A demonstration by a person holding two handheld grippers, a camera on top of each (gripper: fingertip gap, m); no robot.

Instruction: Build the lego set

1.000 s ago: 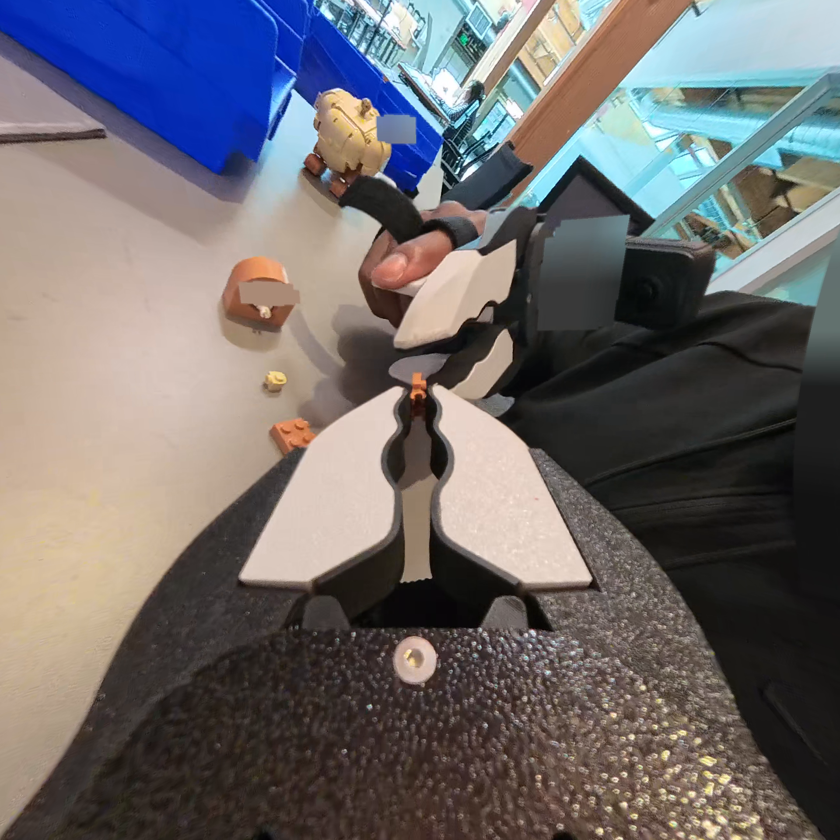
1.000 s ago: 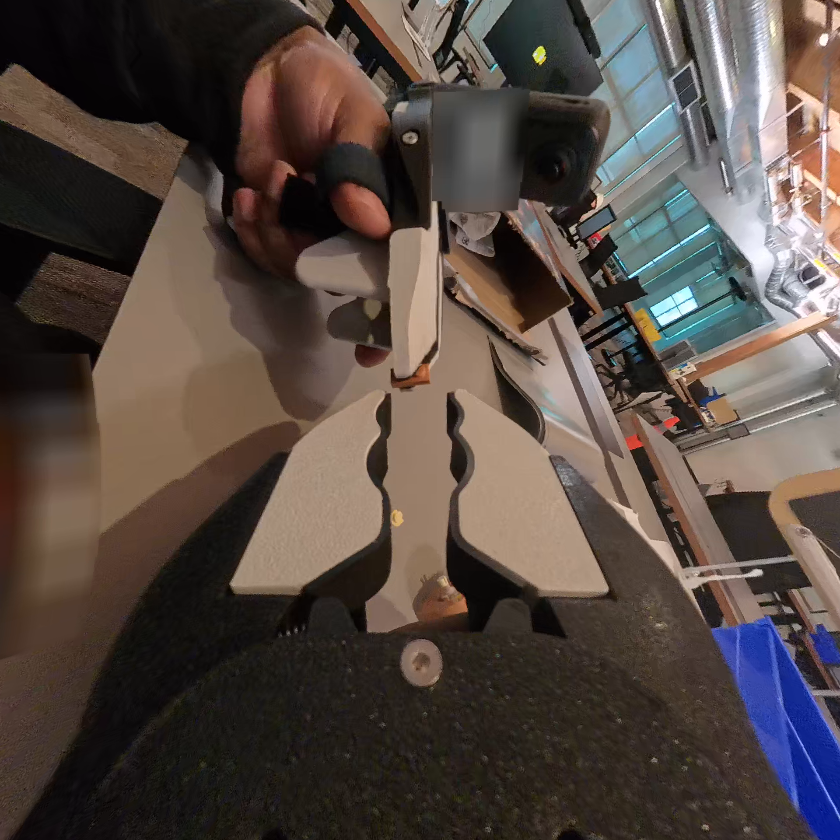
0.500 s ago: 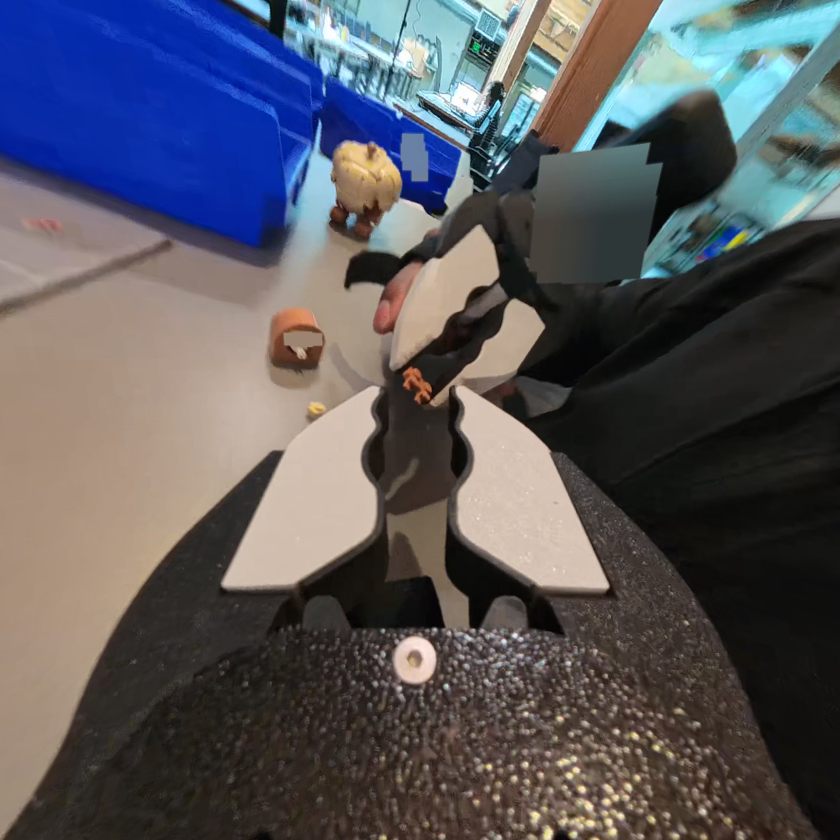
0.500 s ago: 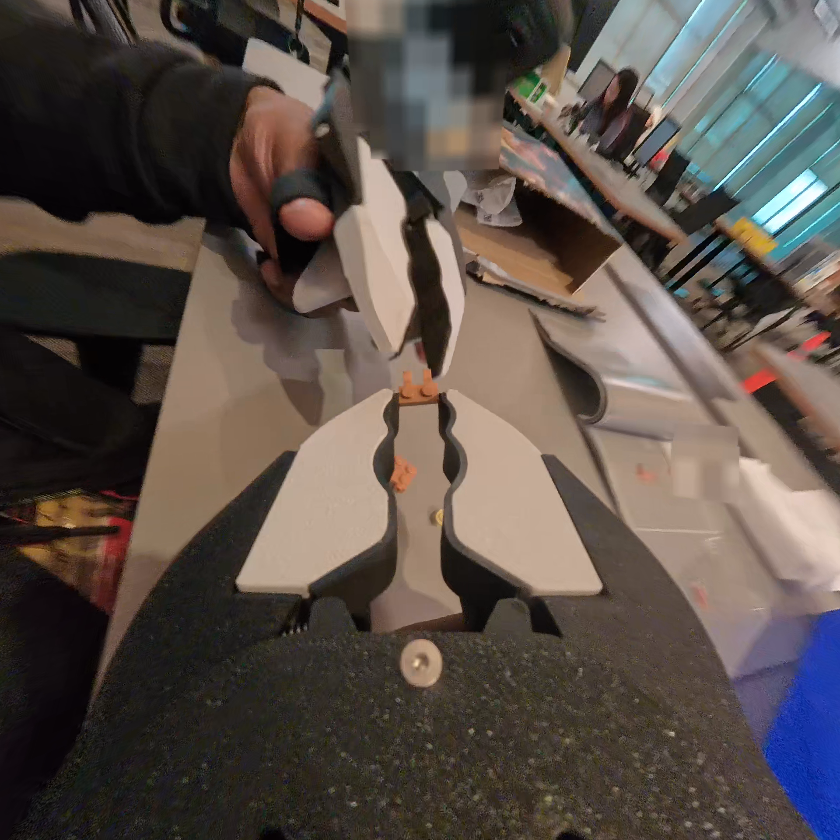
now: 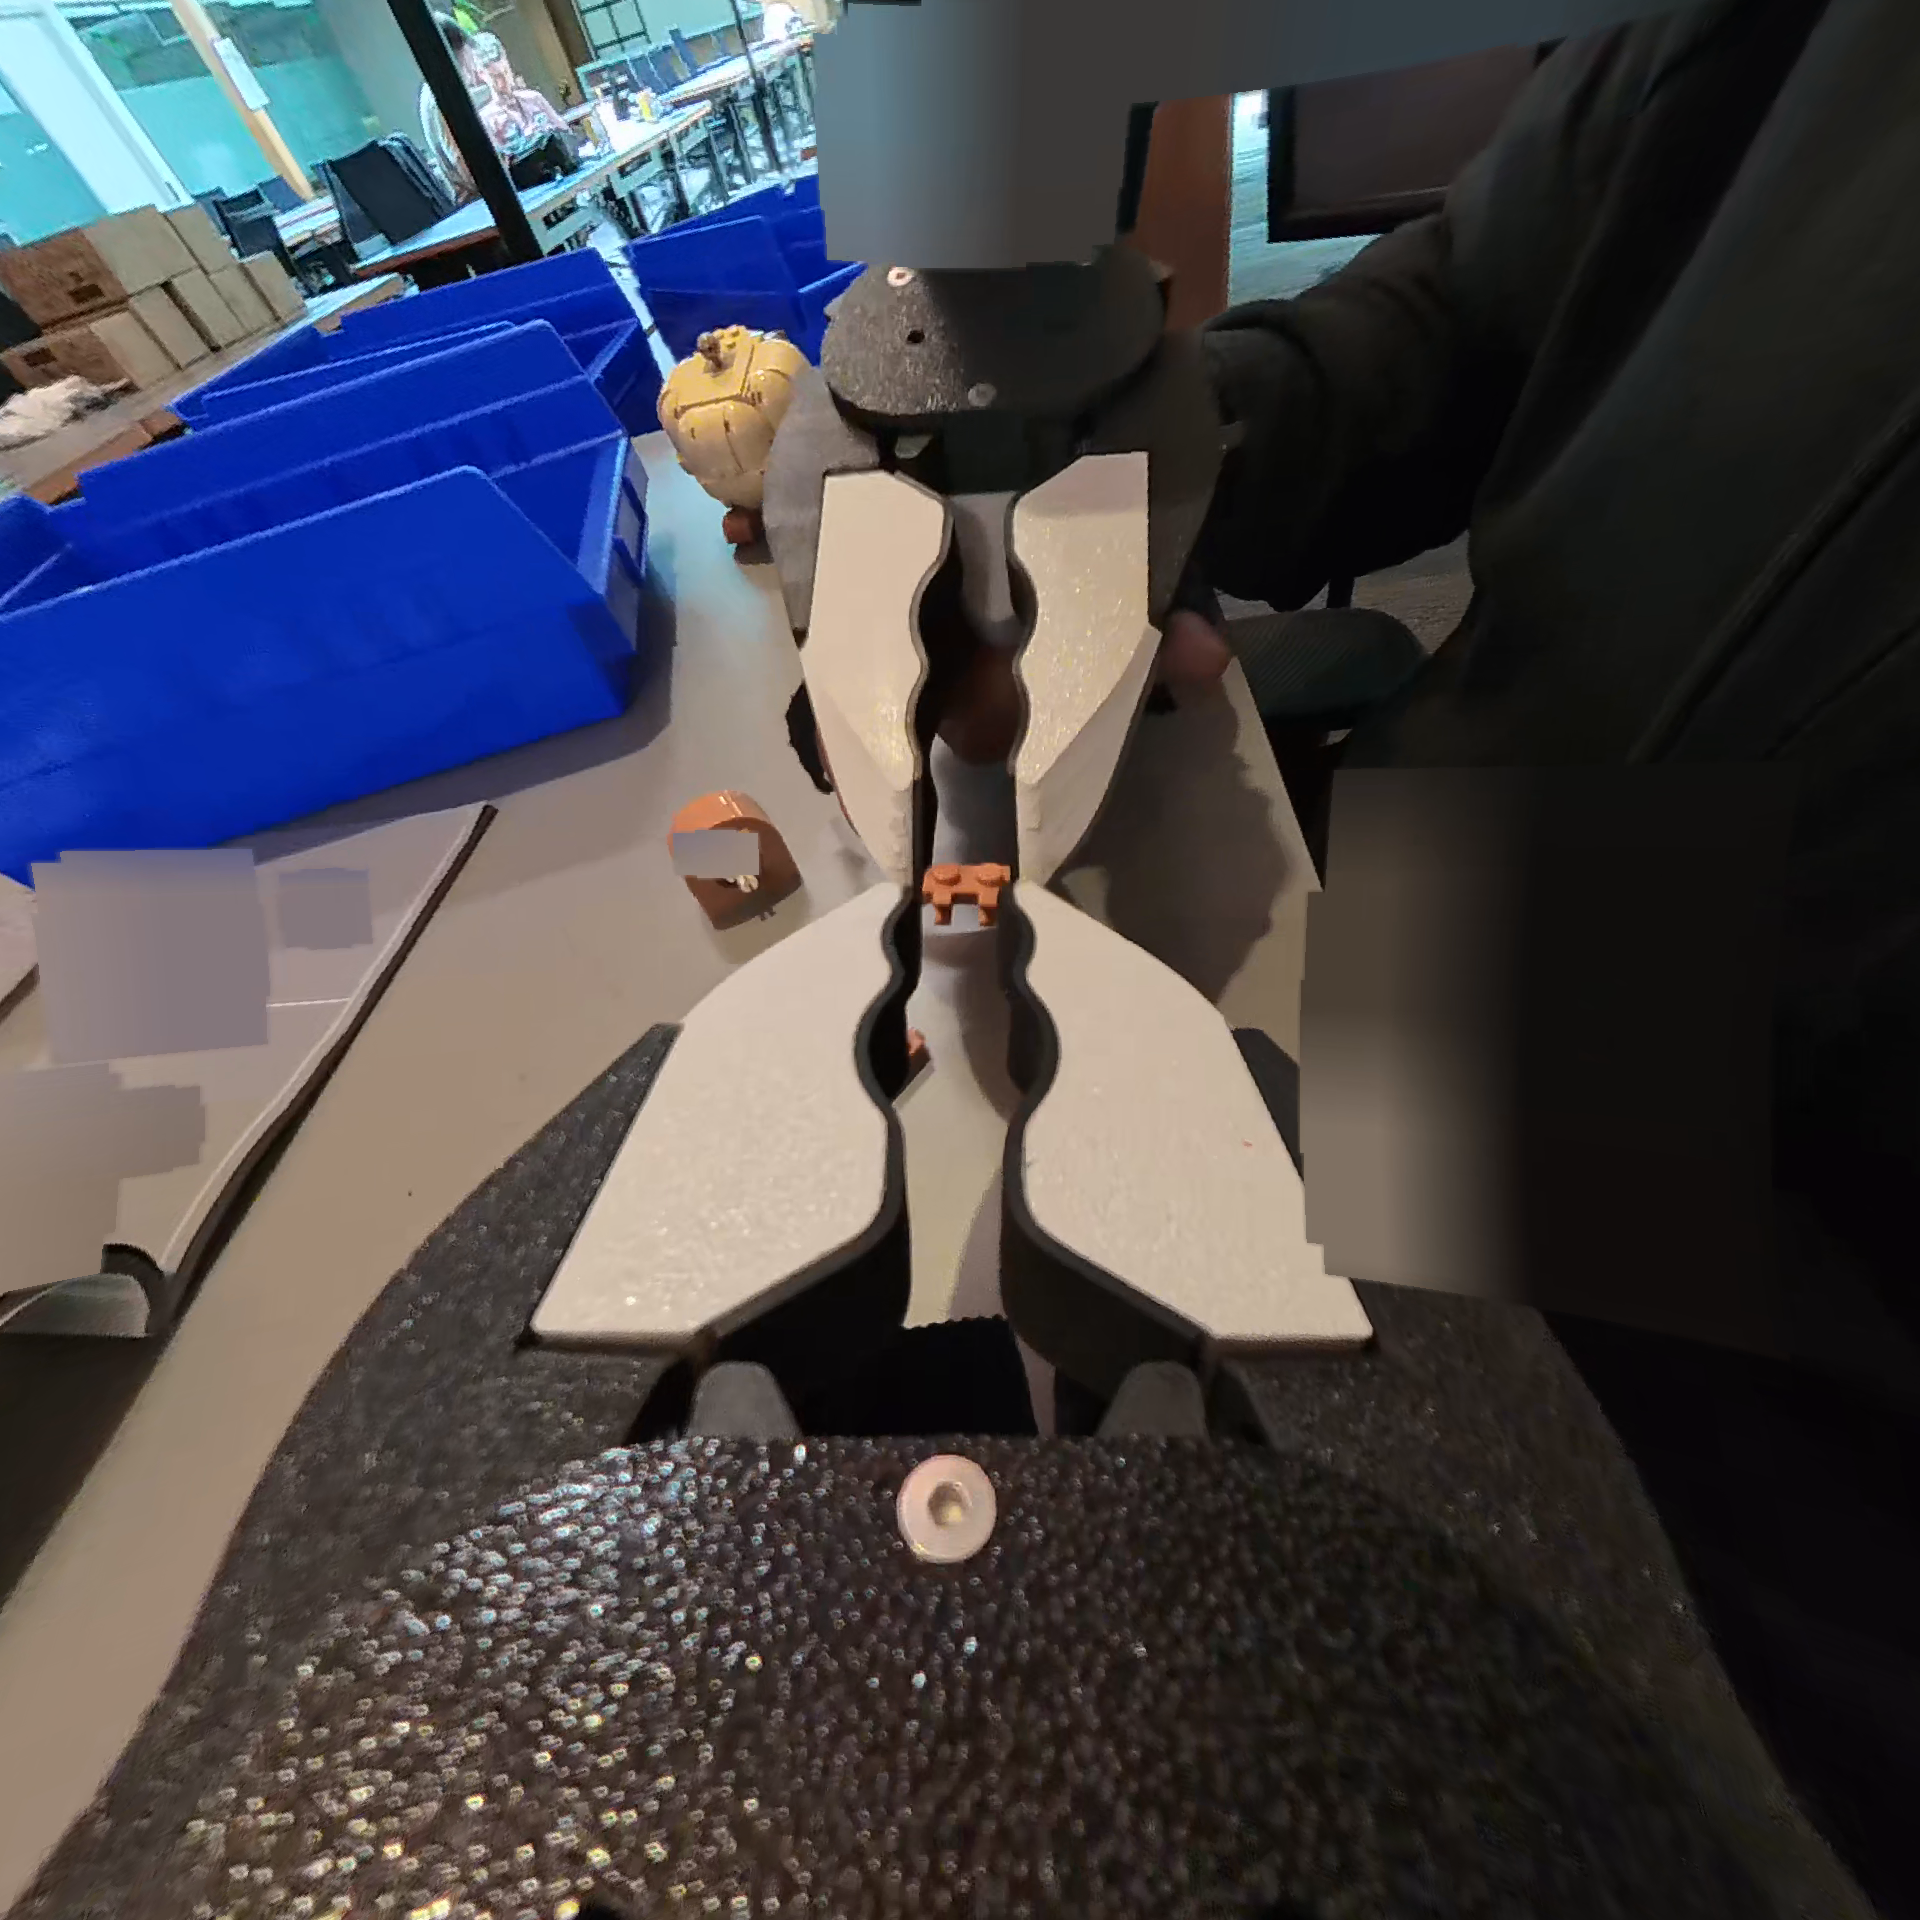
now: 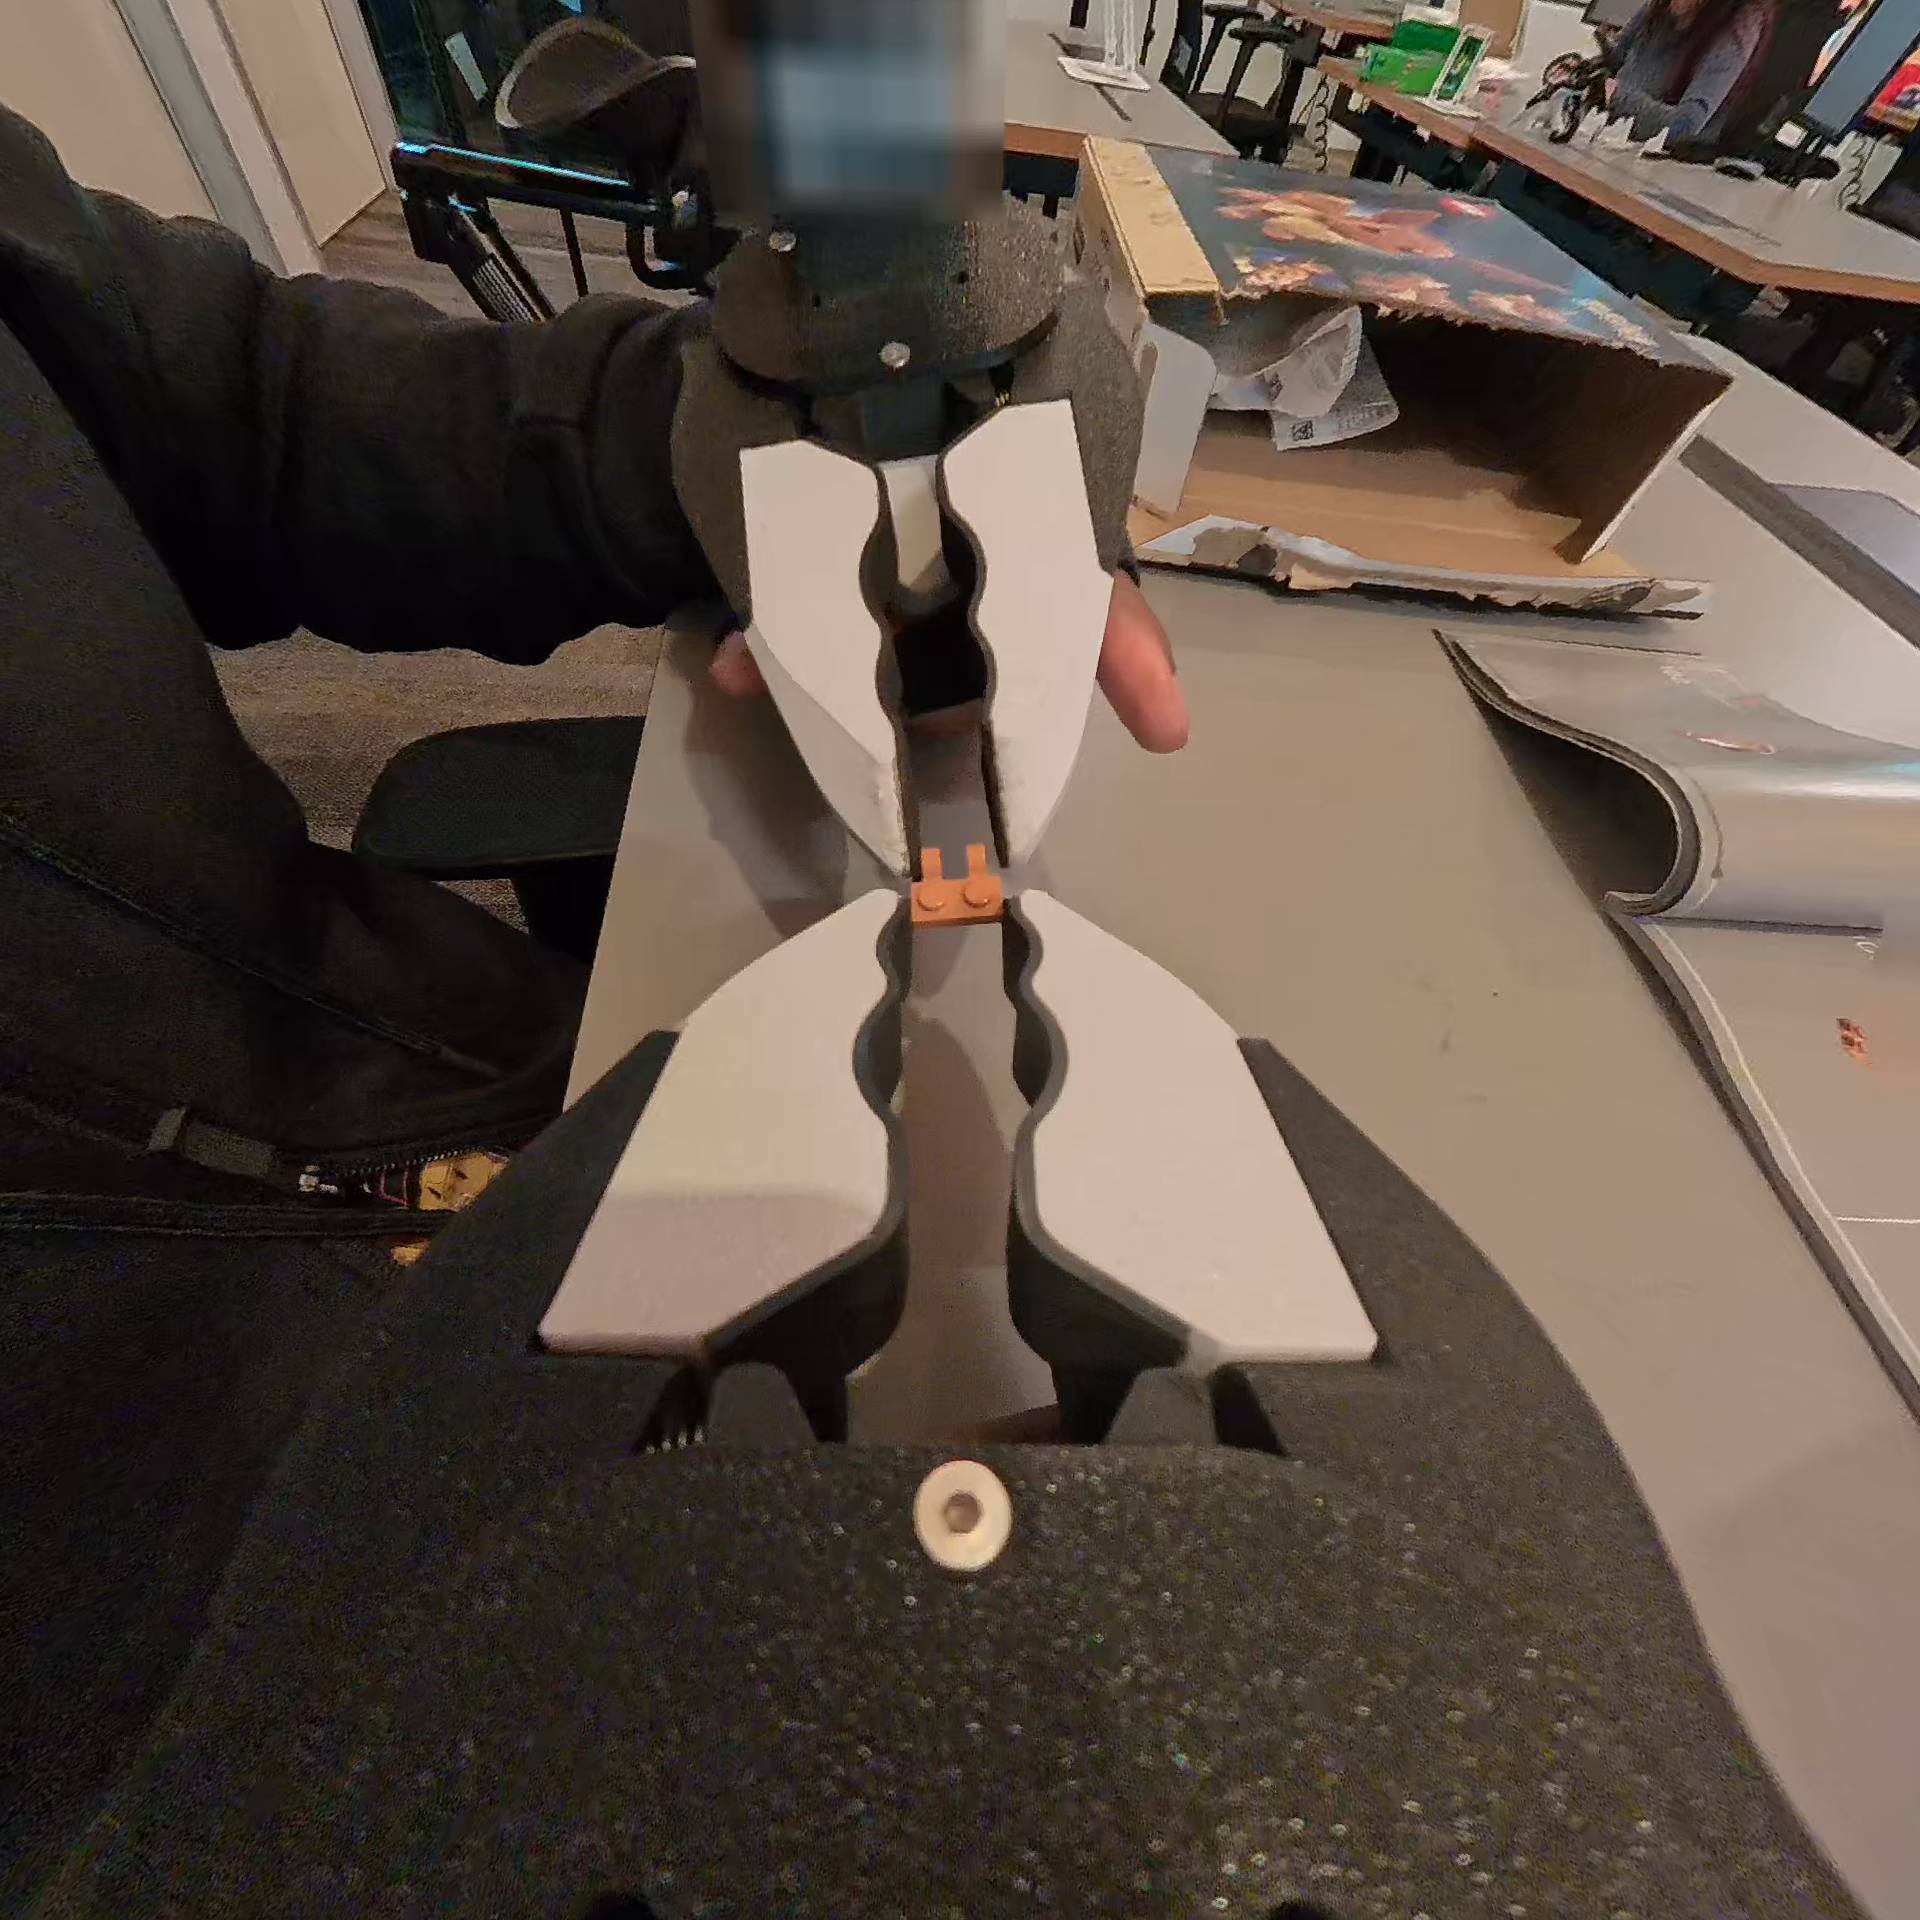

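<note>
Tip to tip above the worktop's (image 6: pixel 1299 935) near edge, the right claw (image 6: pixel 957 902) pinches a small orange brick (image 6: pixel 957 902) — its prongs sit between the left claw's (image 5: pixel 956 902) narrow tips, seemingly unpressed.

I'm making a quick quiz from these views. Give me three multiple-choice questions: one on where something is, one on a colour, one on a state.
1. The cream brick figure stands:
A. beside the blue bins
B. inside a cardboard box
C. on an open booklet

2. The small studded plate is:
A. green
B. orange
C. white

3. The cardboard box is:
A. sealed and upright
B. flattened
C. torn open, lying on its side

Answers:
1. A: the figure sits on the tabletop next to the bins.
2. B: its studs and clips are plainly orange.
3. C: the ragged open end faces the camera.
</note>
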